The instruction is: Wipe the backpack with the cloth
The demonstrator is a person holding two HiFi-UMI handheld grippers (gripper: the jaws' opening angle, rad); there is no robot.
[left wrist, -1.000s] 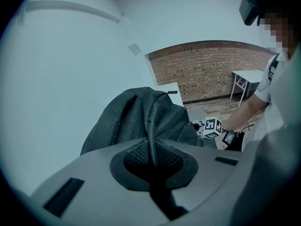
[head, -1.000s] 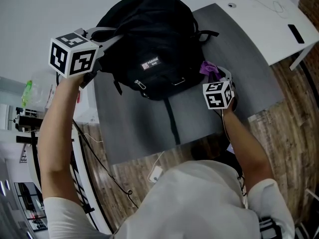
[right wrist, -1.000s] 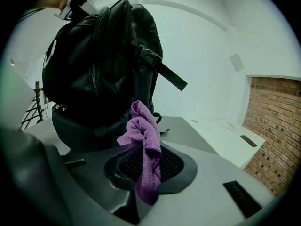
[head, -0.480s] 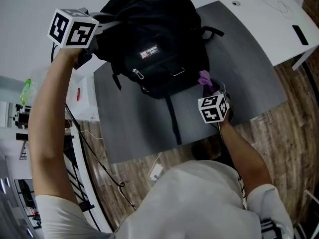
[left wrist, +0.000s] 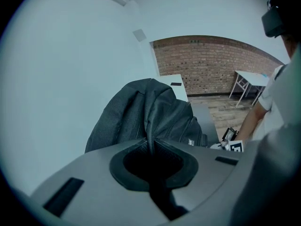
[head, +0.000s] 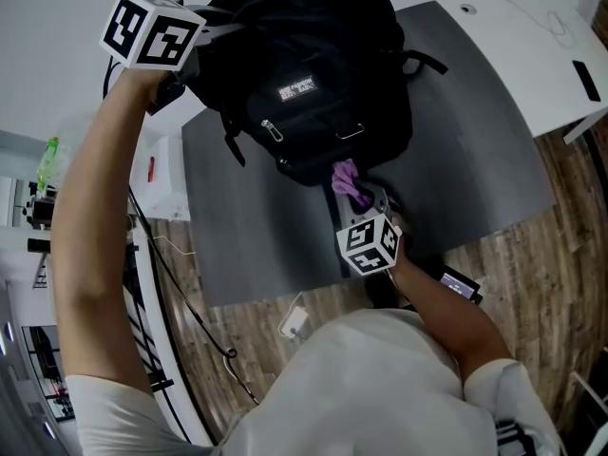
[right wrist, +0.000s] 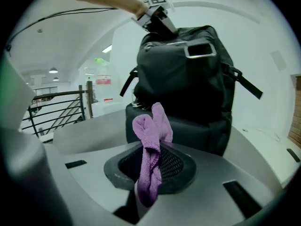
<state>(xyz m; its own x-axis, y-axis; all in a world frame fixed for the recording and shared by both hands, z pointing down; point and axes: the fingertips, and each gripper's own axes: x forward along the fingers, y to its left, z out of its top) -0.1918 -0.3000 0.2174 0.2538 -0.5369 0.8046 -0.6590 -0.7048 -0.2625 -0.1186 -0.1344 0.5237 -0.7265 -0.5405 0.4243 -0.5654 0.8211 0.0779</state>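
A black backpack (head: pixel 304 74) stands upright on the grey table (head: pixel 475 141). My left gripper (head: pixel 195 50) is at its top left, shut on a fold of the pack's top. In the left gripper view that dark fabric (left wrist: pixel 150 126) runs straight into the closed left gripper (left wrist: pixel 151 144). My right gripper (head: pixel 366 205) is below the pack's front, shut on a purple cloth (head: pixel 350 183) whose free end lies against the pack's lower edge. In the right gripper view the cloth (right wrist: pixel 151 140) stands up out of the right gripper (right wrist: pixel 153 149), with the backpack (right wrist: pixel 188 79) just behind it.
A white table (head: pixel 532 55) adjoins the grey one at the right. A white charger with its cable (head: pixel 293 326) lies on the wooden floor. A white box (head: pixel 157 179) and a green bottle (head: pixel 47 164) are at the left. A metal railing (right wrist: pixel 56 112) stands beyond.
My right gripper has swept the purple cloth leftward and toward me, from the pack's right side to its lower front. The left gripper keeps its hold and has shifted slightly.
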